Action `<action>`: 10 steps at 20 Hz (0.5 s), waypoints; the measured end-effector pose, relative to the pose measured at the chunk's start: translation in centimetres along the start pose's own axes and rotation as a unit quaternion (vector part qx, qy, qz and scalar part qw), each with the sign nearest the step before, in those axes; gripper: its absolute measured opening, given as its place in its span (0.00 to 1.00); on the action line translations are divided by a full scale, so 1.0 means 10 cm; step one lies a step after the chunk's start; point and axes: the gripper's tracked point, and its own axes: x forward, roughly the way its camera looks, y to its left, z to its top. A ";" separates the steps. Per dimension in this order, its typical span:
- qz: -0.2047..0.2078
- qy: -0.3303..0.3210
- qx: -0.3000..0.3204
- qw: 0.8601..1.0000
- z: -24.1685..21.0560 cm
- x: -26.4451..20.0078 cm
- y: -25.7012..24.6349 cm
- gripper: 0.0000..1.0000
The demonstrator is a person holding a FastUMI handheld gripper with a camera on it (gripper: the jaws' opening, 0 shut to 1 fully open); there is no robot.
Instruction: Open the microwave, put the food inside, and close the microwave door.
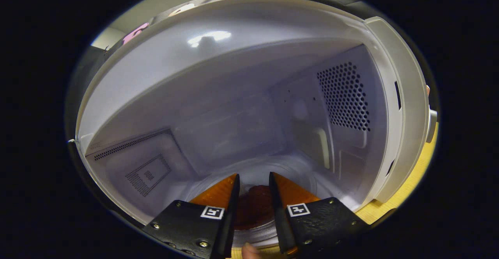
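I am looking into the open white microwave cavity (pixel 241 126), with its perforated right wall (pixel 345 97) and its back wall ahead. My gripper (pixel 253 183) reaches in over the round glass turntable (pixel 257 233). A reddish-brown piece of food (pixel 254 208) fills the narrow gap between my two fingers, and both inner faces press on its sides. It sits low, just over the turntable; whether it rests on the glass is hidden by the fingers.
The microwave's front frame (pixel 405 107) curves down on the right. Beyond it lies a strip of yellow wooden tabletop (pixel 413 185). A vent grille (pixel 148 175) marks the left wall. A person's fingertip (pixel 249 251) shows below the fingers.
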 end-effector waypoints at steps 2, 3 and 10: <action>0.028 -0.004 -0.014 0.999 0.08 -0.17 0.13 0.49; 0.046 -0.002 -0.020 0.999 0.11 -0.31 0.22 0.52; 0.155 0.069 -0.095 0.981 0.16 -1.39 0.57 0.80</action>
